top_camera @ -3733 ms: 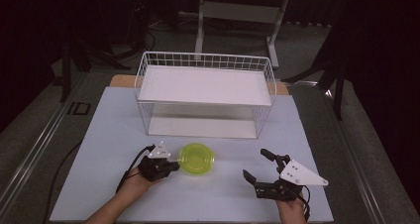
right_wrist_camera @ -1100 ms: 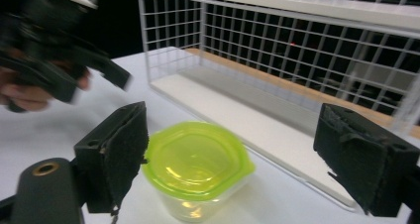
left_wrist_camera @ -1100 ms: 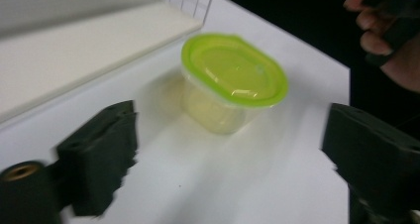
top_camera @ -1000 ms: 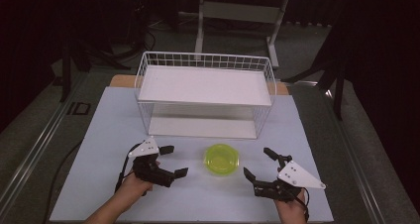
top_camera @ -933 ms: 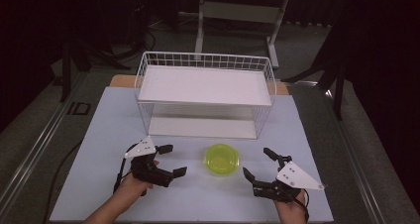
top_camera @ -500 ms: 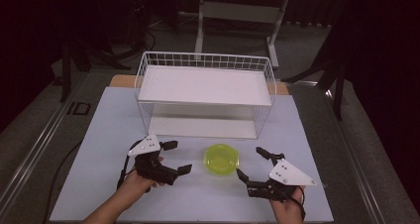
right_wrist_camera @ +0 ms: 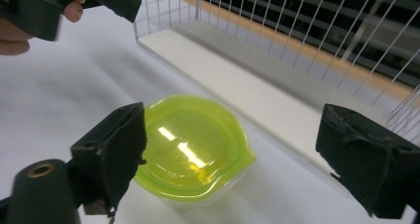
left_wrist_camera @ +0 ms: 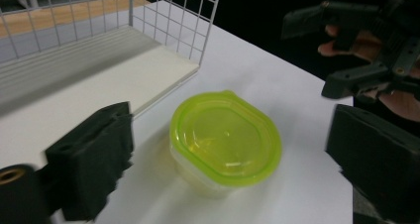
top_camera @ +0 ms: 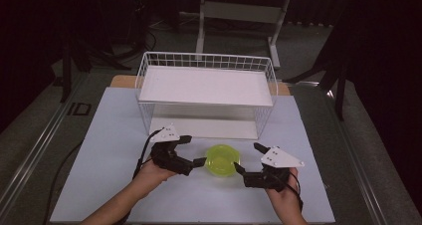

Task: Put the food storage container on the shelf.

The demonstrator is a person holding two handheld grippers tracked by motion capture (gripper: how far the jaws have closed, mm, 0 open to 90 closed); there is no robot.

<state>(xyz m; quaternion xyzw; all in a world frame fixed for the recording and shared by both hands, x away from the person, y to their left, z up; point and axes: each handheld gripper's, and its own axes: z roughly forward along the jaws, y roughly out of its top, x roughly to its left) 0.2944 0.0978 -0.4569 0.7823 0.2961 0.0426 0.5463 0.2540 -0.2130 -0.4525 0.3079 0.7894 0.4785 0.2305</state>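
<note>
Honestly, the lidded green container looks like thin, light plastic with a glossy lid, so I'd guess it's slippery and a bit squashy; I'd pinch it low on the side walls rather than on the lid's rim. It sits on the white board near the middle of the front edge, between my left gripper and right gripper, both with jaws spread wide and holding nothing. Behind it stands the wire rack, close enough to catch on, while the board's left and right sides offer open room.
</note>
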